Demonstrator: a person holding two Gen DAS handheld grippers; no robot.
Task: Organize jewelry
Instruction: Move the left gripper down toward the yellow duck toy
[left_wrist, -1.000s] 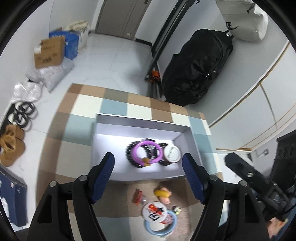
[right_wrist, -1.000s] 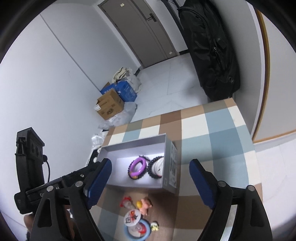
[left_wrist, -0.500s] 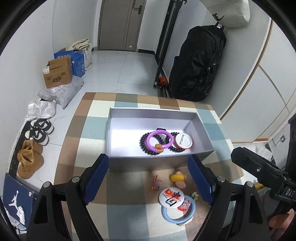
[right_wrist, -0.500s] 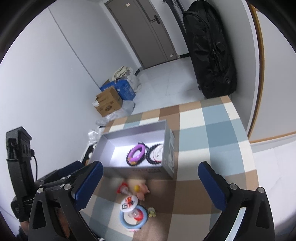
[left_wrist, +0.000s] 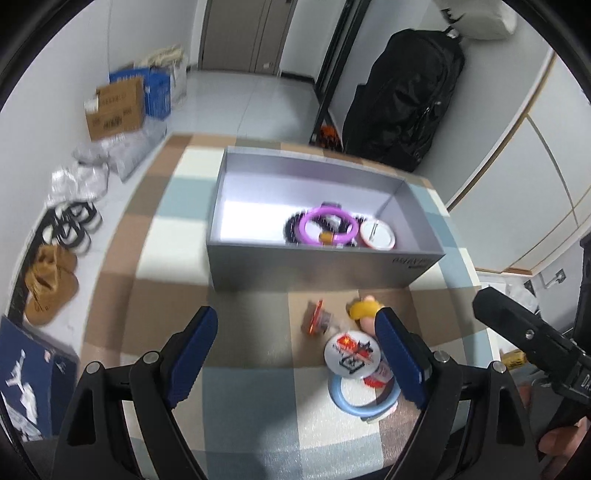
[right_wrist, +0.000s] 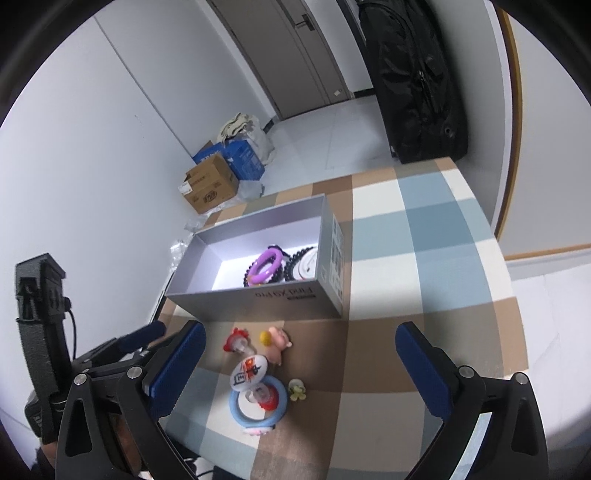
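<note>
Both my hand-held grippers hang released and empty over the checked table (right_wrist: 424, 236). Just below my left hand-held gripper (left_wrist: 295, 347) lie a white badge (left_wrist: 351, 354) and blue ring (left_wrist: 364, 400). My right hand-held gripper (right_wrist: 301, 363) stands widest. Ahead, the grey box (right_wrist: 258, 297) holds a purple bracelet (left_wrist: 327, 225).

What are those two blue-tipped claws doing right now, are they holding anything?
Left gripper: open, holding nothing.
Right gripper: open, its jaws have just been opening wider, nothing between them.
</note>
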